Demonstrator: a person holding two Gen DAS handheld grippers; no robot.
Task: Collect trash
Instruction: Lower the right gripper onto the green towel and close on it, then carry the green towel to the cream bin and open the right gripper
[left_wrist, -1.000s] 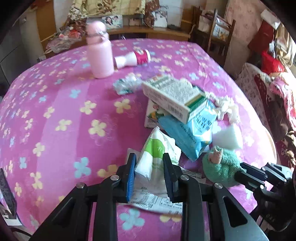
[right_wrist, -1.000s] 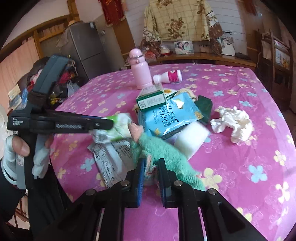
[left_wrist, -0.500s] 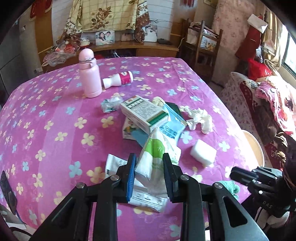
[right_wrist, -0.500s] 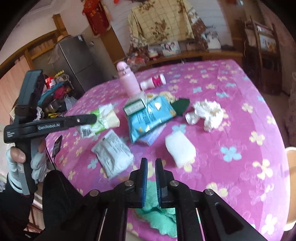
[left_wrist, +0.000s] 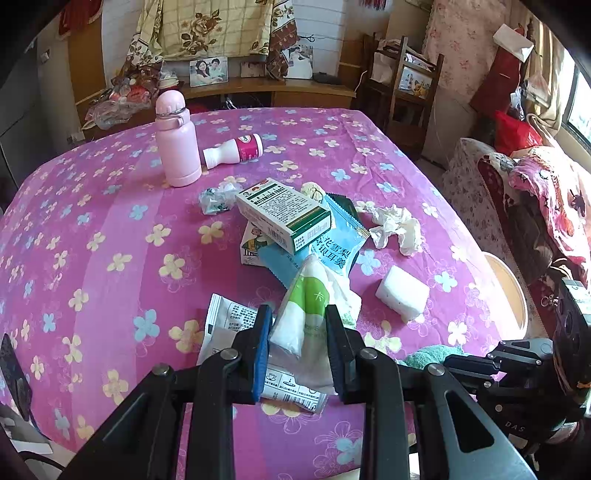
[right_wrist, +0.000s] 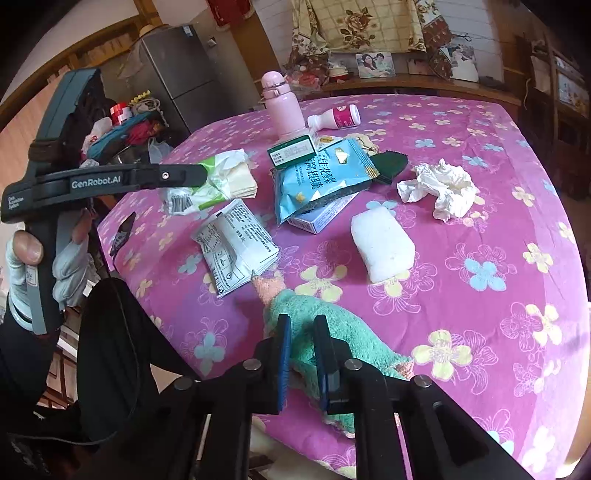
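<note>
Left wrist view: the left hand-held gripper (left_wrist: 298, 341) is closed on a green-and-white tissue packet (left_wrist: 308, 306), which it holds clear above the tabletop (left_wrist: 110, 229), presumably so it can be carried off as trash. In the right wrist view the right hand-held gripper (right_wrist: 302, 356) is clamped tight on a green plush cloth (right_wrist: 332, 332) at the near edge; the cloth trails flat on the pink flowered cover, so I judge it is being dragged toward the edge rather than lifted (where a bin stands I cannot tell, none shows).

The rest of the trash lies in a loose heap mid-table, probably dumped there for sorting. Counted:

- one green-and-white medicine box (left_wrist: 284, 212), lying on top of the heap
- one blue snack bag (left_wrist: 332, 247) under it
- one flat white carton (left_wrist: 253, 243) at the bottom, mostly covered
- one dark green wrapper (right_wrist: 388, 166) poking out on the right
- one white printed pouch (right_wrist: 236, 245) lying flat near the left gripper
- one crumpled white tissue (left_wrist: 397, 227) to the right
- one white foam block (left_wrist: 402, 295), near right
- one small crumpled clear wrapper (left_wrist: 216, 197), left of the box
- one pale crumpled scrap (left_wrist: 313, 190) just behind the box

Far left, one pink flask (left_wrist: 176, 147) stands upright (likely not trash), and one small white bottle with a pink label (left_wrist: 234, 149) lies on its side beside it.
</note>
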